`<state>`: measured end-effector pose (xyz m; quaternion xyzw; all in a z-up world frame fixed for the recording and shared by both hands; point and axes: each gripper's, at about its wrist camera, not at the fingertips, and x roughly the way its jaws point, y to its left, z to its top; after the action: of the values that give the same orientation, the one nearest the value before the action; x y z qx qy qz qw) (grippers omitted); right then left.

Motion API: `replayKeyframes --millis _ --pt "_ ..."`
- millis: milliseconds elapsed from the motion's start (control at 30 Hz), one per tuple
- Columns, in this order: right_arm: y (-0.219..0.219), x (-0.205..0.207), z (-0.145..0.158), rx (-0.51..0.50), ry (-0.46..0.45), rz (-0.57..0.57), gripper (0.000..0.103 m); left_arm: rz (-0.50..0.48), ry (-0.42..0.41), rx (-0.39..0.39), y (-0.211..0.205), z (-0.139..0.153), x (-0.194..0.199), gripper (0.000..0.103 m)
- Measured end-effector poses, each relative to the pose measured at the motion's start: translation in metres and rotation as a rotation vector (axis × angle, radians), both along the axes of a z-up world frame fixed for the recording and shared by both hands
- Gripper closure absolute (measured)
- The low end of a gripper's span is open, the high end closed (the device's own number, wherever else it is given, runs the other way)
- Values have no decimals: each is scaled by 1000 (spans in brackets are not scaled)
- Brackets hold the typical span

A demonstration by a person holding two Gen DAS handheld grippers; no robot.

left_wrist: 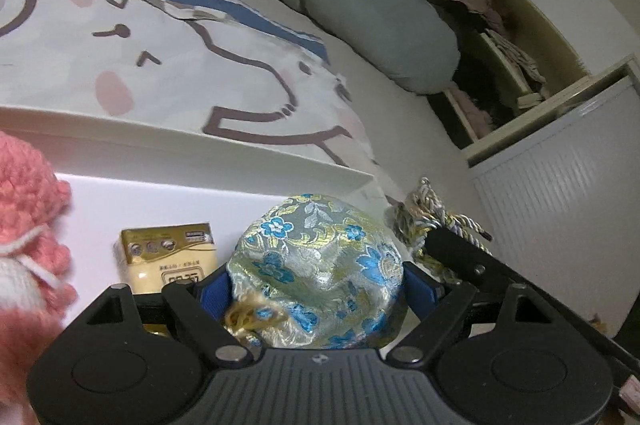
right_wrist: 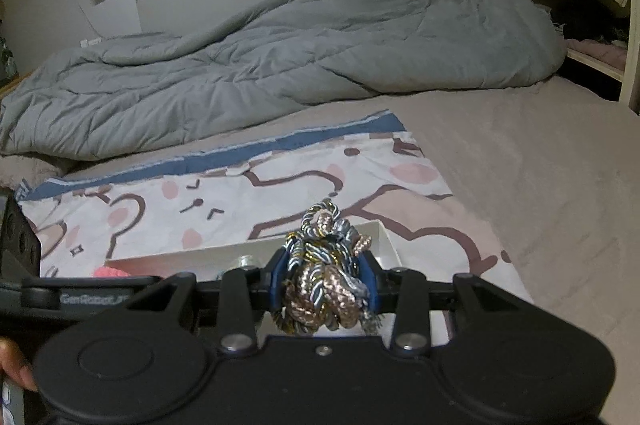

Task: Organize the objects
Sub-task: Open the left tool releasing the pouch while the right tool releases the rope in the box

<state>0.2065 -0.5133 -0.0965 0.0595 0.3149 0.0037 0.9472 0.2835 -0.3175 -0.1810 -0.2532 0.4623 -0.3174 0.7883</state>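
Note:
My left gripper (left_wrist: 316, 285) is shut on a brocade pouch (left_wrist: 320, 257) with blue and gold flowers, held over the white box (left_wrist: 208, 153). In the box are a gold packet (left_wrist: 168, 257) and a pink knitted doll (left_wrist: 28, 225) at the left. My right gripper (right_wrist: 324, 285) is shut on a bundle of twisted metallic cords (right_wrist: 324, 273), over the right end of the white box (right_wrist: 384, 237). The cords and right gripper also show in the left wrist view (left_wrist: 424, 221), just right of the pouch.
The box sits on a cartoon-print sheet (right_wrist: 224, 193) on a bed with a grey duvet (right_wrist: 260, 53) behind. An open wardrobe with clothes (left_wrist: 500, 45) and a white panel (left_wrist: 560, 193) stand to the right. Bare beige mattress (right_wrist: 540, 185) lies right of the sheet.

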Motion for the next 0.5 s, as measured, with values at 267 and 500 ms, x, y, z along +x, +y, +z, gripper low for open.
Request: replayKeyframes --millis 267,500 --pt "7 6 -10 -14 10 15 64 13 -25 72 6 5 5 15" --pt "-4 2 -8 7 20 -51 60 -25 -42 91 3 20 3 11"
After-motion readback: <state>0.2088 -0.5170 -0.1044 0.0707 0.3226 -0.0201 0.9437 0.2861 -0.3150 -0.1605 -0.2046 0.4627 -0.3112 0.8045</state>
